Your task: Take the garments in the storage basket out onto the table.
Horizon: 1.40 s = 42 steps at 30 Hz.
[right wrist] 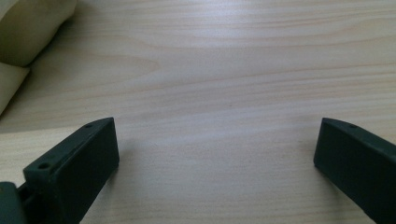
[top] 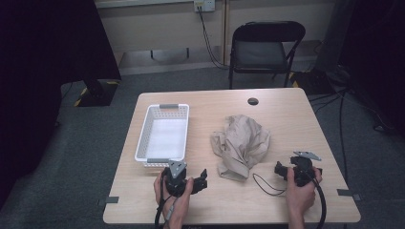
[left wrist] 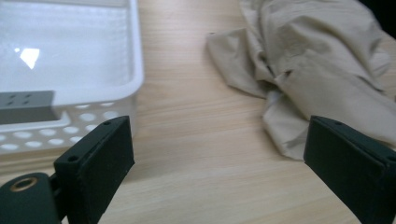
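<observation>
A crumpled beige cloth (top: 242, 143) lies in the middle of the wooden table (top: 286, 119). Left of it stands a white perforated basket (top: 162, 136) with nothing in it. My left gripper (top: 202, 179) rests near the front edge just below the basket, open and pointing toward the cloth. Its jaws (left wrist: 217, 140) are spread wide over bare wood, with the basket wall (left wrist: 93, 114) at left and the cloth (left wrist: 317, 60) ahead on the right. My right gripper (top: 297, 167) sits to the right of the cloth, open (right wrist: 217, 135) over bare table, with the cloth edge (right wrist: 28, 28) at upper left.
A thin black cable loop (top: 267, 186) lies on the table between cloth and right hand. A cable hole (top: 252, 101) sits near the far edge. A black folding chair (top: 265, 45) stands behind the table. Dark curtains flank both sides.
</observation>
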Motion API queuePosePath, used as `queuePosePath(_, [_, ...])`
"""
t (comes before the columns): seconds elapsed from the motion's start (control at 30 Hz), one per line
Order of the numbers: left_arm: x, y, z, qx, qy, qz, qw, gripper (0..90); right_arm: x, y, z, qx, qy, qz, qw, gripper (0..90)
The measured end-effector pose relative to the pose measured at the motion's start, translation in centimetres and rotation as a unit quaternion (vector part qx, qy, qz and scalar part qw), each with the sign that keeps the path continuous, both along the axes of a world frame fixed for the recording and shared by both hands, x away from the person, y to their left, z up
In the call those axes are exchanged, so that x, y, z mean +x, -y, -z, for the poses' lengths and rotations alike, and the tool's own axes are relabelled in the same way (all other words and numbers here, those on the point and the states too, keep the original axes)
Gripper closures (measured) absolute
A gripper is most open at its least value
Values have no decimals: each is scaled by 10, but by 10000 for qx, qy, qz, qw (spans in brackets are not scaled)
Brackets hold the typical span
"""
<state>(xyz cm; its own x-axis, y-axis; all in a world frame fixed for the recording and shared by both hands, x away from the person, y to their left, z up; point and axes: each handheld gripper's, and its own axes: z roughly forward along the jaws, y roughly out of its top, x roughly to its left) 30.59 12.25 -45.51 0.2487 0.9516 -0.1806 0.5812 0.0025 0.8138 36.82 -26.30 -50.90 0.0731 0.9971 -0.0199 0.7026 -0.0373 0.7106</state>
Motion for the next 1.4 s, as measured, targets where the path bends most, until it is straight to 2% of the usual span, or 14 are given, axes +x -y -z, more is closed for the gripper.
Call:
queuePosePath(0.23, [12,-12,23,125,-398,-250,9988,73,0,0,0,0,0,1,10000,0])
queuePosePath(0.43, [21,-17,41,232,-711,-381,9965,73,0,0,0,-1,-1,0,10000,0])
queuePosePath(0.53, [23,-16,49,378,-826,-486,9947,74,0,0,0,-2,1,0,10000,0])
queuePosePath(0.67, [23,-15,51,387,-767,-555,9948,65,0,0,0,-1,0,0,10000,0])
queuePosePath(0.8, [24,-10,55,677,-665,-701,9930,56,0,0,0,-1,0,0,10000,0])
queuePosePath(0.97, [26,-4,56,994,-724,-736,9897,49,0,0,0,1,-1,1,10000,0])
queuePosePath(1.4, [27,-3,56,998,-778,-779,9889,18,0,0,0,-2,0,0,10000,0])
